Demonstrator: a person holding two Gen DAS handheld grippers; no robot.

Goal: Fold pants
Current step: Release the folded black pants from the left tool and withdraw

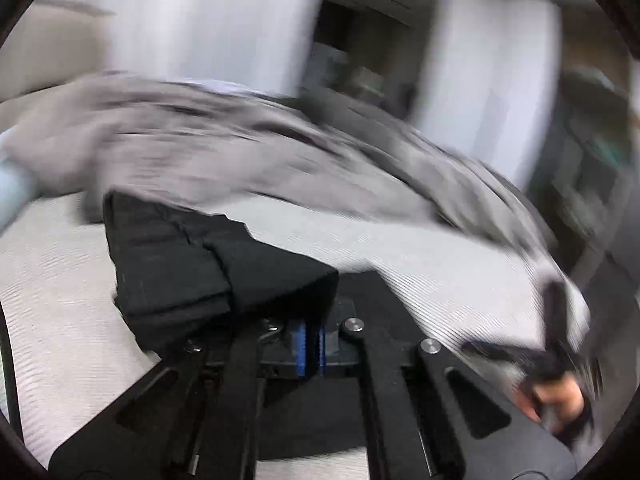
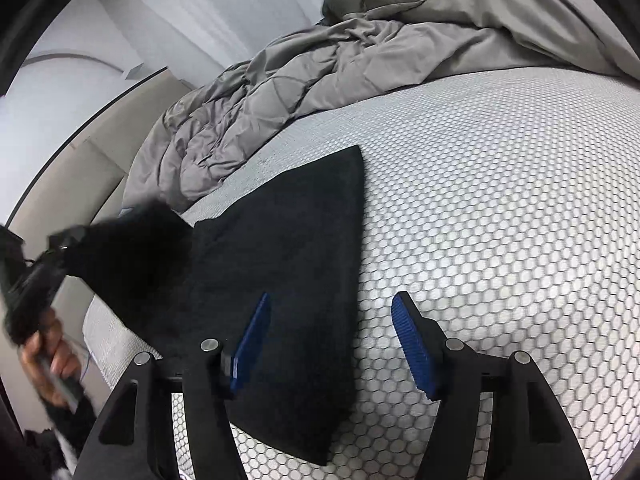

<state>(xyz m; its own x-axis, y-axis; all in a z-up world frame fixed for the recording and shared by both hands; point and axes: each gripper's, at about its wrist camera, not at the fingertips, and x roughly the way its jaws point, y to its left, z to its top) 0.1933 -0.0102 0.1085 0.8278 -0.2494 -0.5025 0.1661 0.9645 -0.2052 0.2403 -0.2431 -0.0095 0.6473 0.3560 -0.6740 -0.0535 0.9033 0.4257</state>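
My left tool [image 1: 313, 345] was pinched on the black pants [image 1: 200, 268], blue pads nearly together. My right tool [image 2: 332, 344] hung spread over the folded pants [image 2: 280, 264] on the bed's white mattress [image 2: 500, 220], beside a grey duvet [image 2: 320, 68].

Black pants [image 2: 280, 264] lie on a white honeycomb-patterned mattress [image 2: 500, 208], beside a grey quilted duvet [image 2: 280, 100].

A rumpled grey quilted comforter [image 2: 280, 92] lies across the upper part of the right wrist frame, on a white mattress [image 2: 500, 200] with a honeycomb pattern. White wall [image 2: 180, 20] fills the upper left.
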